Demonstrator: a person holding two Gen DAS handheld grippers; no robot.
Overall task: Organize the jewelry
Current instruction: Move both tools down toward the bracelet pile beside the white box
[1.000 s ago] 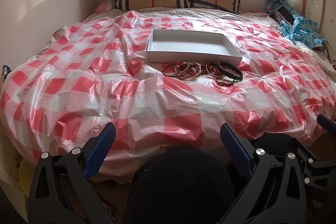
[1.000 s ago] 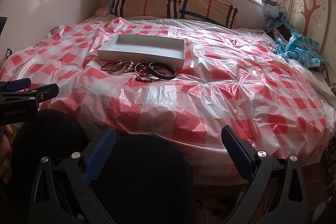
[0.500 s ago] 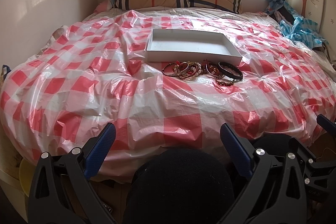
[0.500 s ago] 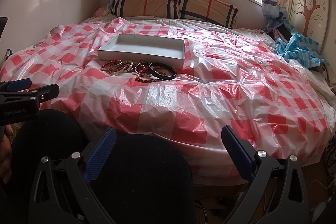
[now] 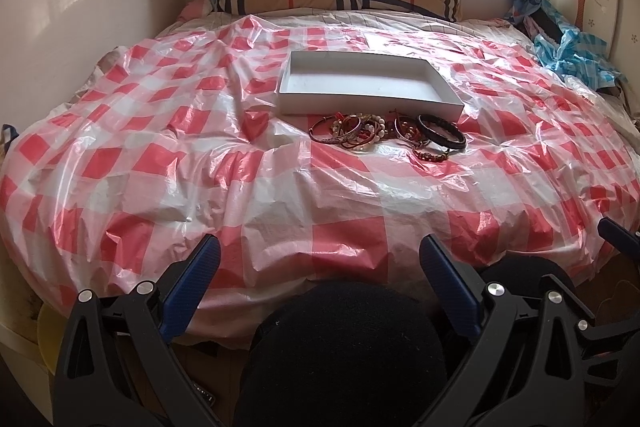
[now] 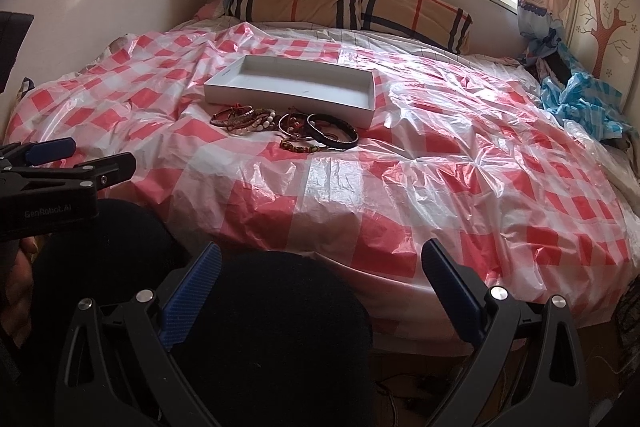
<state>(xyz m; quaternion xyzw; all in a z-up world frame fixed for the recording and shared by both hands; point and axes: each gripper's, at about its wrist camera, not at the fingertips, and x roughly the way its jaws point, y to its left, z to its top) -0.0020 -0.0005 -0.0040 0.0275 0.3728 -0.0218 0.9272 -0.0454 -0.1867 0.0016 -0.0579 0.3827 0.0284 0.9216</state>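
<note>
The checkered plastic sheet (image 5: 224, 163) covers the bed; bracelets (image 5: 384, 135) lie far ahead of my wide, empty left claw (image 5: 320, 263) and right claw (image 6: 320, 267), before the white tray (image 5: 360, 83); I must reach first

1. The red-and-white plastic sheet (image 5: 248, 163) lies bare between the near edge of the bed and the pile of bracelets (image 5: 384, 135) — nothing stands on that stretch.
2. The white tray (image 5: 368, 105) sits just behind the bracelets, its near wall closing off that side.
3. To the left and right of the pile the sheet is open, only wrinkled.
4. Both grippers hang low off the bed's near edge, above dark-clothed knees (image 6: 272, 323).
5. Crumpled blue cloth (image 6: 580, 107) is heaped at the far right, well apart from the tray.
</note>
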